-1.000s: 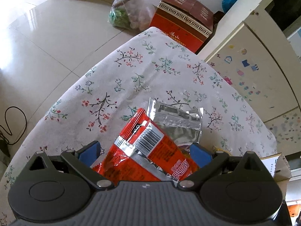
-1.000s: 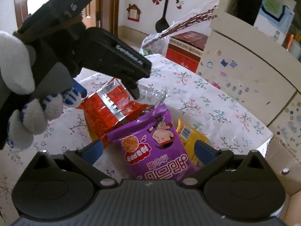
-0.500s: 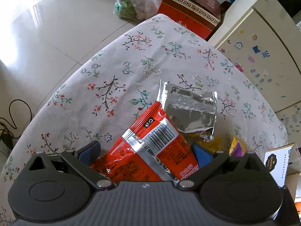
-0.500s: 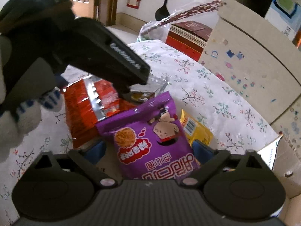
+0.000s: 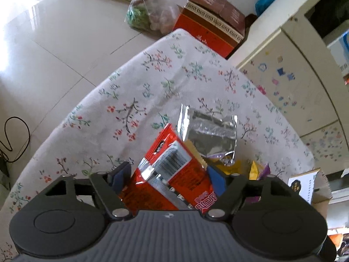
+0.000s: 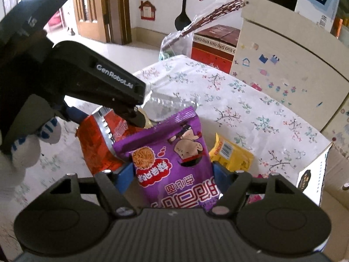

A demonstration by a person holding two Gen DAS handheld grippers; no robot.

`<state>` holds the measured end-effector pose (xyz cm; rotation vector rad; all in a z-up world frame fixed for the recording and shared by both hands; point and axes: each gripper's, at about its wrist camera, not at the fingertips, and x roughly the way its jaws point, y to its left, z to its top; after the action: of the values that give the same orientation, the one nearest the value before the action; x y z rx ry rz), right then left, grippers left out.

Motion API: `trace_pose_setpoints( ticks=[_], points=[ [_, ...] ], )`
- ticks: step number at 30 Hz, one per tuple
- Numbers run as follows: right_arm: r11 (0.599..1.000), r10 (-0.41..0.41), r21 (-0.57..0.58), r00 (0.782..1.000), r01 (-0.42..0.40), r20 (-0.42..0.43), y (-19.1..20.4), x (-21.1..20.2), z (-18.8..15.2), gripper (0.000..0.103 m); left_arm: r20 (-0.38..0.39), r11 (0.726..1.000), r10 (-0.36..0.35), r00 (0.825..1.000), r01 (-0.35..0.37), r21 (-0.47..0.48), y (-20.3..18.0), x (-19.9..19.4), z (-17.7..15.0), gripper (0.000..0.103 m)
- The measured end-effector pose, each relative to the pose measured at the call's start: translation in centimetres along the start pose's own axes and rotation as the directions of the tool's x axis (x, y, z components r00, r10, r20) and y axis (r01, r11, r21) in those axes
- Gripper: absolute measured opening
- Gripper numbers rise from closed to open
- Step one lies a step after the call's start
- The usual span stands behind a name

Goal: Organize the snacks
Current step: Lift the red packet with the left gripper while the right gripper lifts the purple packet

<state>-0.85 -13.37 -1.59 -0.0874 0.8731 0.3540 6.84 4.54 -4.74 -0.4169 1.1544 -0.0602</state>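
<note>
A red snack packet (image 5: 174, 174) stands between the blue pads of my left gripper (image 5: 168, 179). Its jaws are closing, and both pads press the packet's sides. A purple noodle-snack packet (image 6: 174, 166) sits in my right gripper (image 6: 173, 178), whose jaws are also closing with the pads against the packet's edges. From the right wrist view, the left gripper (image 6: 106, 118) reaches in from the left over the red packet (image 6: 96, 144), held by a gloved hand (image 6: 26, 152). A silver packet (image 5: 211, 131) and a yellow packet (image 6: 231, 152) lie on the floral tablecloth (image 5: 152, 83).
An open cardboard box (image 6: 312, 174) stands at the table's right edge. A cream cabinet with stickers (image 5: 294, 76) flanks the table on the right. Beyond the far end, a red box (image 5: 209, 26) and a plastic bag (image 5: 148, 15) sit on the tiled floor.
Both grippers' jaws have narrowed from wide open onto their packets. The red packet now bulges between the left pads. The left gripper has shifted slightly across the table.
</note>
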Motion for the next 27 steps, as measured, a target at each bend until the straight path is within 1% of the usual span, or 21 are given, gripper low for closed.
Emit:
trace_pose_setpoints(
  ticks=[3, 6, 8, 9, 10, 11, 12, 13, 15, 17, 19, 21, 24, 27],
  points=[
    [1.000, -0.009, 0.007, 1.000, 0.009, -0.001, 0.0, -0.2, 0.2, 0.076, 0.006, 1.000, -0.022, 1.000, 0.022, -0.021, 0.5, -0.7, 0.2, 0.072],
    [0.999, -0.006, 0.045, 1.000, 0.007, -0.009, -0.3, -0.3, 0.2, 0.076, 0.004, 0.998, -0.050, 0.999, 0.050, -0.037, 0.7, -1.1, 0.2, 0.072],
    [0.998, -0.004, 0.055, 1.000, 0.005, -0.015, -0.4, -0.3, 0.1, 0.076, 0.009, 0.999, -0.049, 0.999, 0.049, -0.023, 0.6, -1.1, 0.1, 0.072],
    [0.998, -0.006, 0.055, 1.000, 0.007, -0.020, -0.4, -0.2, 0.1, 0.076, 0.010, 0.999, -0.050, 0.999, 0.050, -0.019, 0.5, -1.0, 0.1, 0.074],
    [0.998, -0.008, 0.057, 1.000, 0.009, -0.025, -0.5, -0.2, 0.1, 0.076, 0.007, 0.998, -0.054, 0.998, 0.055, -0.025, 0.6, -0.9, 0.0, 0.080],
    [0.998, -0.006, 0.062, 0.999, 0.008, -0.031, -0.5, -0.1, 0.0, 0.076, 0.002, 0.998, -0.061, 0.998, 0.061, -0.035, 0.8, -0.8, 0.0, 0.084],
    [0.998, -0.003, 0.069, 0.999, 0.006, -0.038, -0.7, 0.0, 0.0, 0.076, 0.001, 0.997, -0.071, 0.997, 0.071, -0.043, 0.9, -0.8, -0.1, 0.087],
    [0.997, -0.005, 0.075, 0.999, 0.008, -0.047, -0.9, 0.0, -0.1, 0.076, 0.007, 0.996, -0.079, 0.997, 0.079, -0.038, 0.9, -0.9, -0.1, 0.087],
    [0.997, -0.018, 0.079, 0.998, 0.022, -0.058, -1.2, 0.1, -0.1, 0.076, 0.031, 0.997, -0.076, 0.997, 0.075, 0.027, 0.4, -1.4, -0.2, 0.090],
    [0.996, -0.023, 0.085, 0.998, 0.028, -0.057, -1.5, 0.0, -0.1, 0.076, 0.074, 0.991, -0.052, 0.996, 0.043, 0.128, -0.4, -2.0, -0.4, 0.094],
    [0.995, -0.021, 0.101, 0.999, 0.025, -0.046, -1.9, -0.5, 0.1, 0.076, 0.115, 0.972, -0.030, 0.993, 0.002, 0.233, -1.0, -2.4, -0.7, 0.099],
    [0.992, -0.021, 0.125, 1.000, 0.024, -0.023, -2.5, -1.2, 0.4, 0.076, 0.103, 0.956, -0.036, 0.994, 0.004, 0.293, -1.1, -2.2, -1.1, 0.099],
    [0.985, -0.028, 0.169, 1.000, 0.027, 0.002, -3.4, -2.0, 0.6, 0.076, 0.074, 0.947, -0.047, 0.996, 0.021, 0.319, -0.7, -2.1, -1.7, 0.099],
    [0.972, -0.020, 0.233, 1.000, 0.017, 0.013, -4.4, -2.3, 0.8, 0.076, 0.067, 0.937, -0.042, 0.997, 0.016, 0.349, -0.9, -1.8, -2.4, 0.099]
  ],
)
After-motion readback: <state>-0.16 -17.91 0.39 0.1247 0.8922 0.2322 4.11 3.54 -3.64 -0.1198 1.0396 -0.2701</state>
